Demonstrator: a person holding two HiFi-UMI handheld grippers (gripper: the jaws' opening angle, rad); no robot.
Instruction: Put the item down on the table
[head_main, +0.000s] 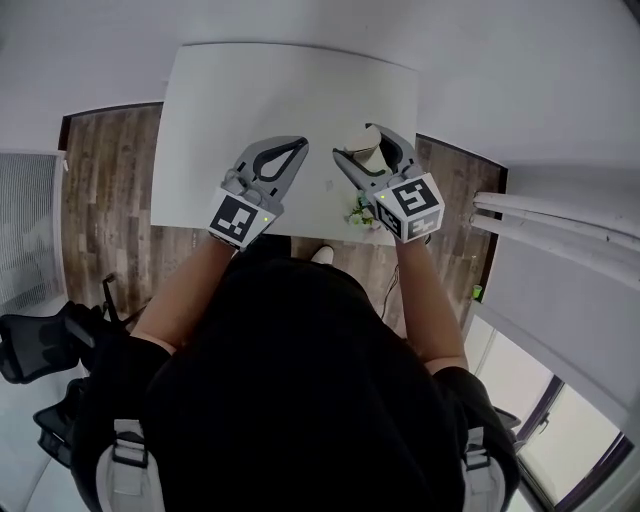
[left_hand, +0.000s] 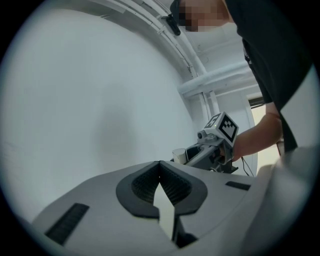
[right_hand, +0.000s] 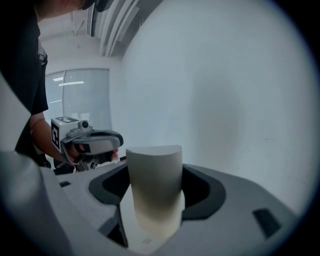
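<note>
Item: an off-white, cup-like piece (right_hand: 155, 190), upright between the jaws of the right tool (head_main: 352, 145). Both dark pads press on its sides and the jaws are clamped on it. The right gripper view shows the flat top edge and the tapering body. The lower end sinks behind the jaw bodies and is cut off, so the base is not seen.

Position: in the head view the item sits over the near right part of the white bench (head_main: 250, 90). Contact with the bench top cannot be judged, as the tool covers the underside.

Left tool (left_hand: 160, 167): jaws closed tip to tip with nothing between the ribbed pads. It is held over the bench just beside the right tool, the two apart.

Cross-check: the left gripper view shows the right tool side-on, with its marker cube (left_hand: 222, 126) and only a small pale bit of the item's rim.

Surroundings:
- A small green-and-white object (head_main: 360, 213) lies at the near bench edge. It is partly under the right tool and too small to identify.
- Wood floor (head_main: 100, 200) lies either side of the bench.
- A black chair (head_main: 30, 345) is cut off at the lower left.
- White pipes (head_main: 560, 220) run along the right.
- The person's black top fills the lower half of the head view.
</note>
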